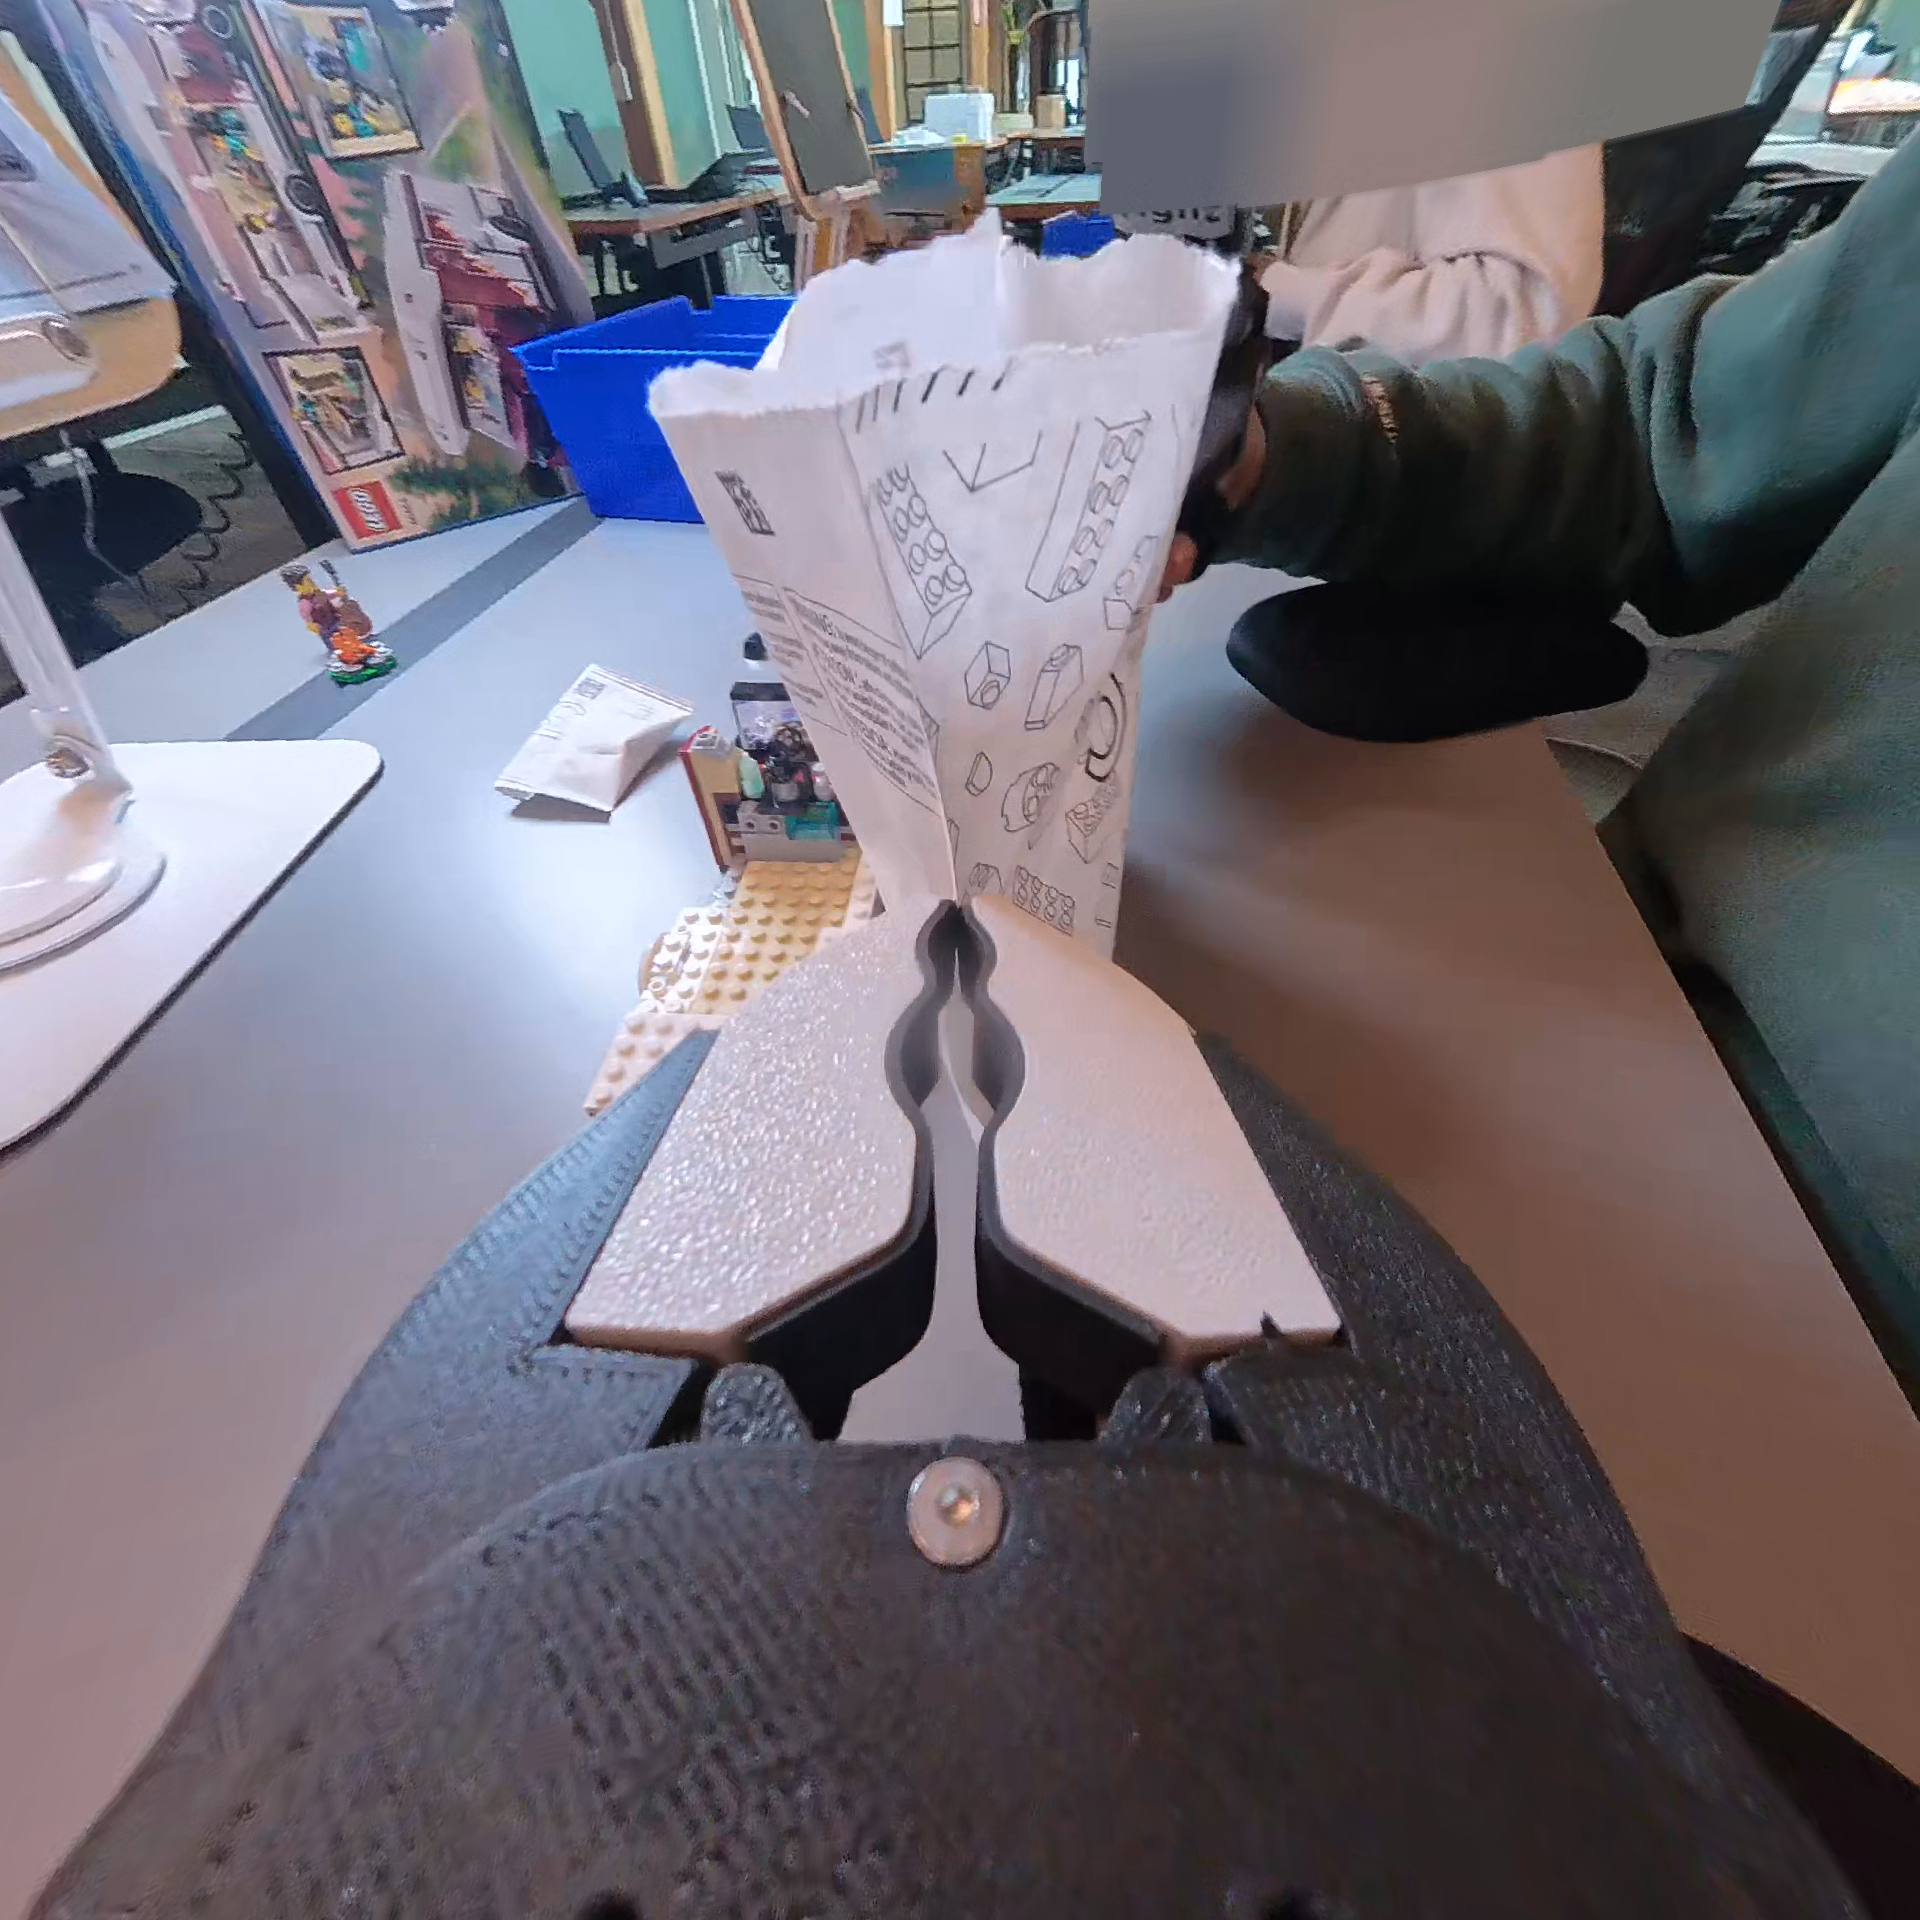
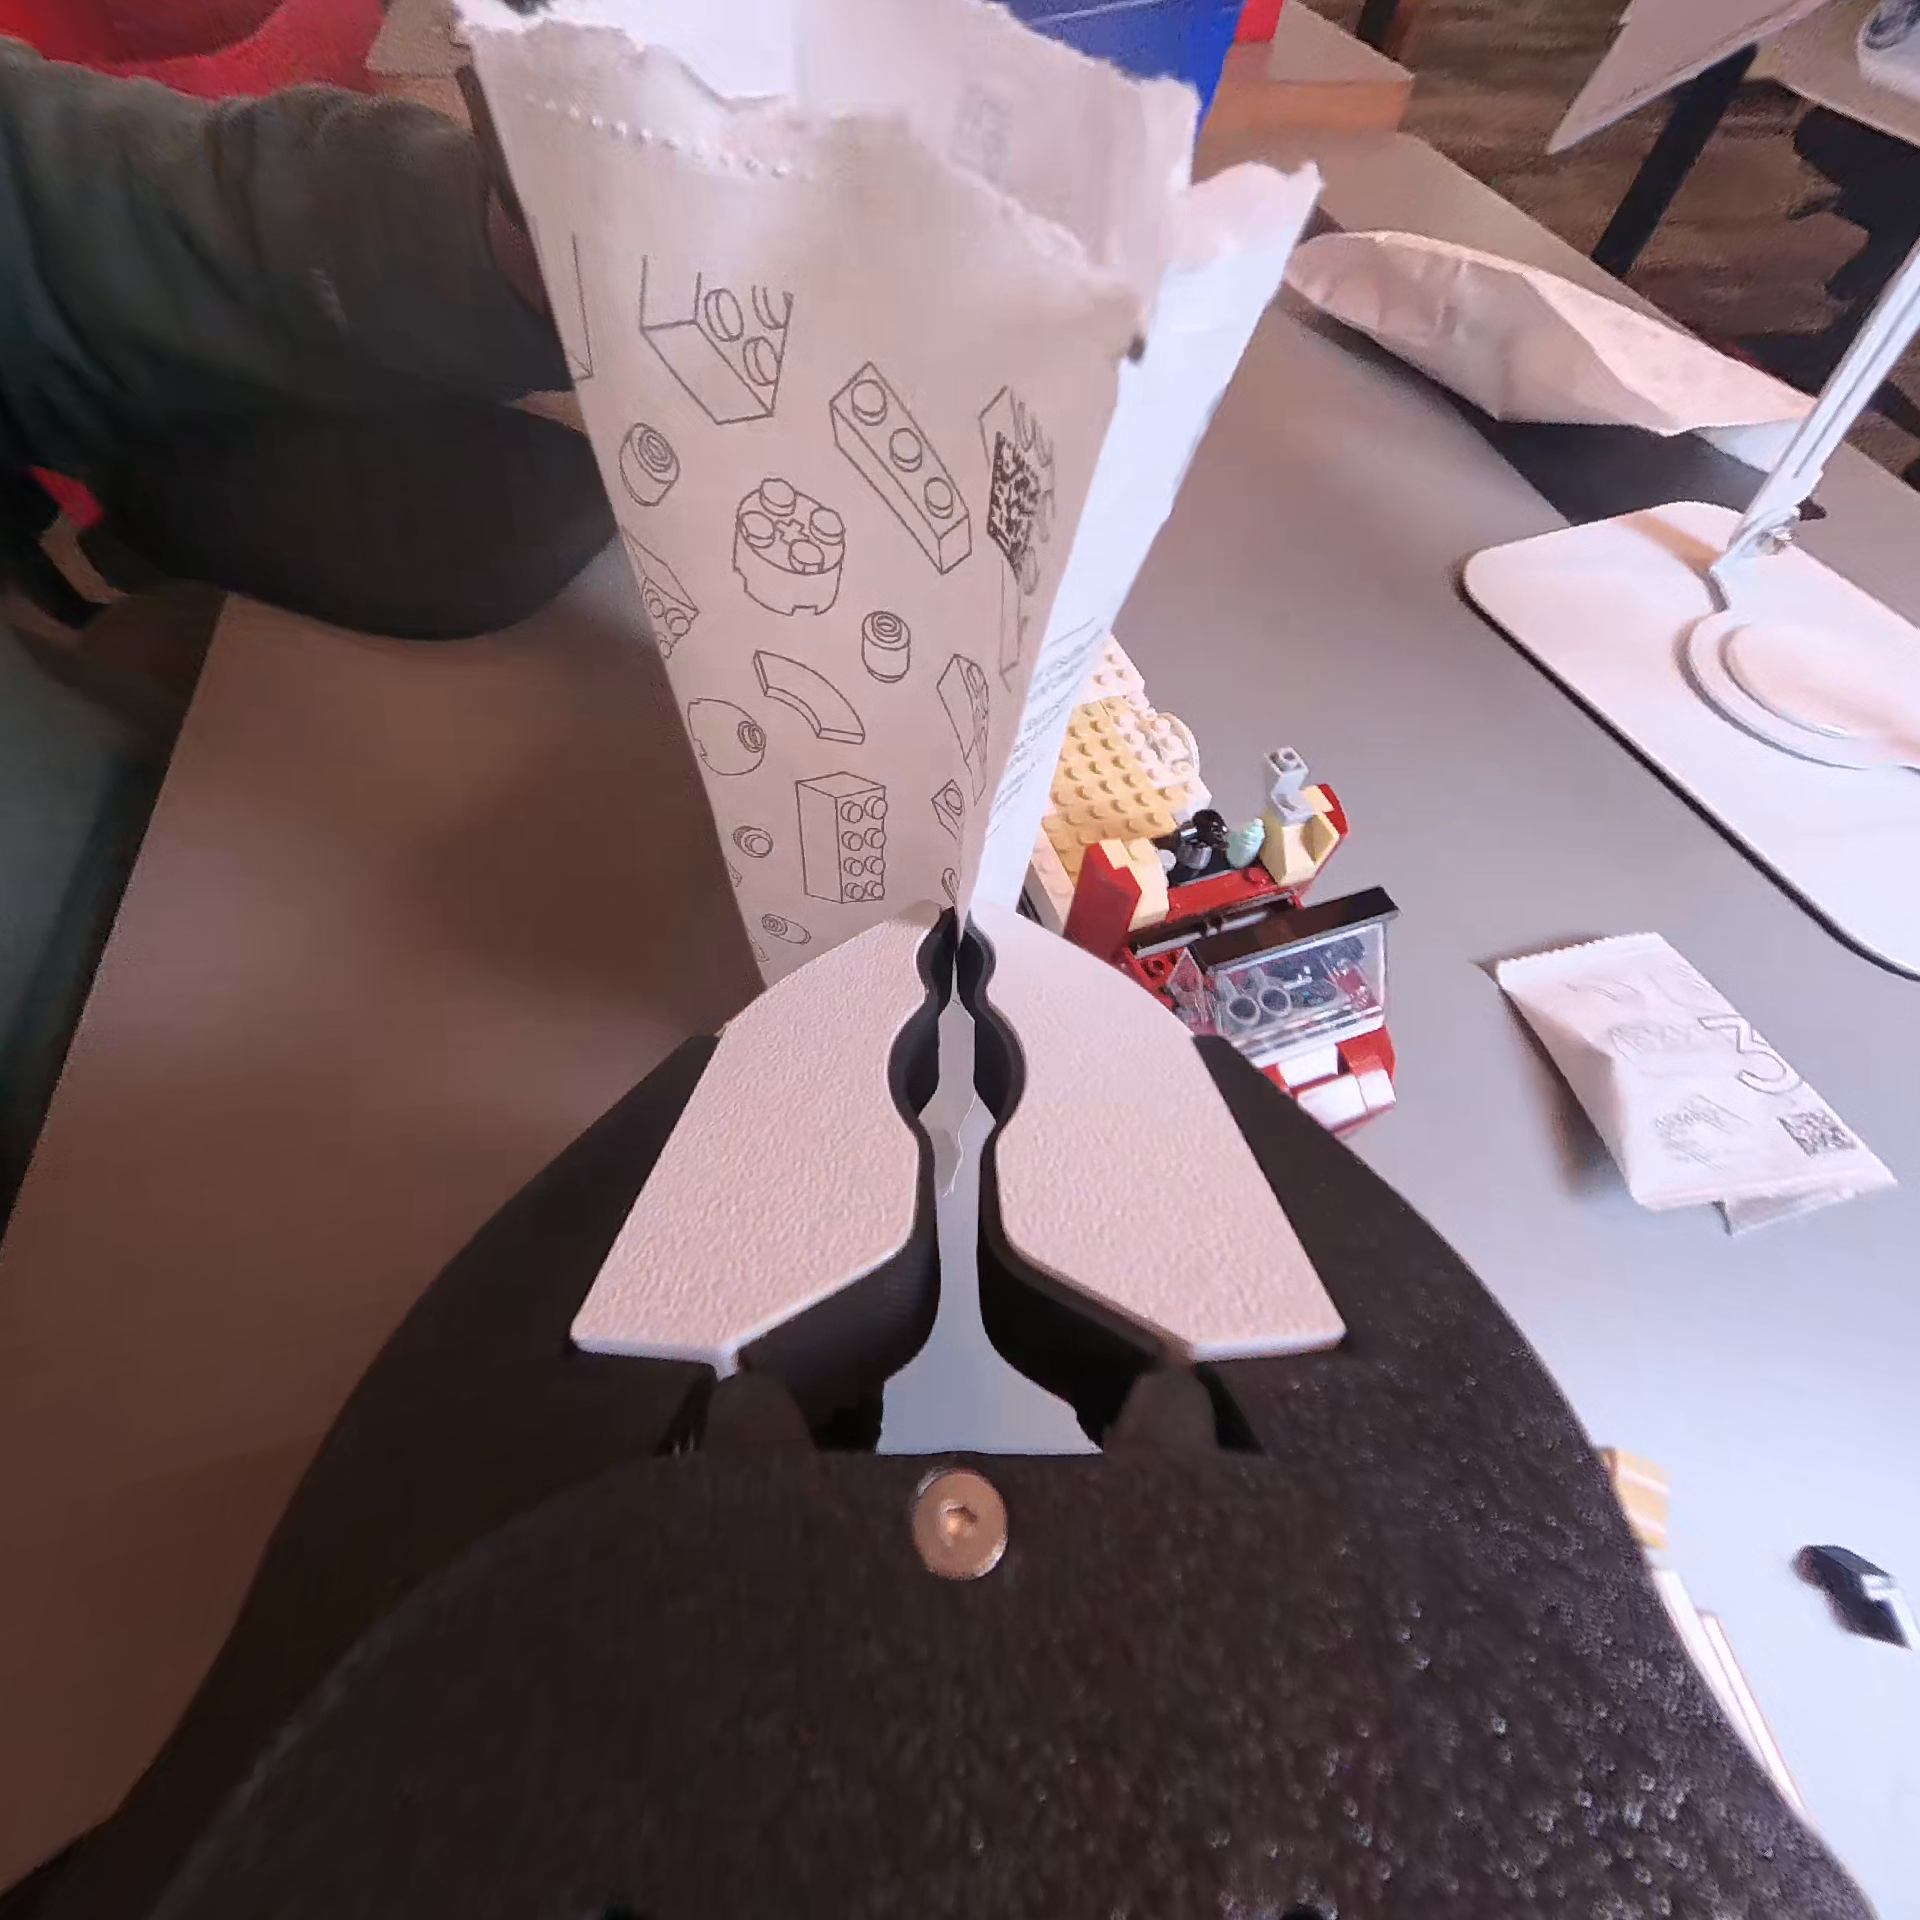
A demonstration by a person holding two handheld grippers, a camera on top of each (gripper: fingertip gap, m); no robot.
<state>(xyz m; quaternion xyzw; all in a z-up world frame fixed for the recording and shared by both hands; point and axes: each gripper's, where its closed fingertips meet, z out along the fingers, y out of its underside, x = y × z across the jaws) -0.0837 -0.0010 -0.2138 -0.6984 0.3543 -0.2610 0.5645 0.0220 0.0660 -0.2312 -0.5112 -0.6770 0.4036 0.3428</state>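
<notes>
My left gripper (image 1: 954, 912) has its fingers pinched tight on one bottom edge of the white paper bag (image 1: 966, 582), and my right gripper (image 2: 954, 920) fingers are clamped on the opposite edge, so the bag hangs upright between them, torn mouth up, above the surface (image 1: 364, 1039). I judge the thin paper could rip if I pull the two apart, or slip free. Just beyond, the brick model (image 2: 1236, 935) sits close enough to be knocked.

Each wrist camera is looking forward along its own fingers, low over the grey table (image 1: 312, 1039), very near the white paper bag (image 1: 966, 540); both views are sharing that bag (image 2: 831, 499) from opposite sides.
</notes>
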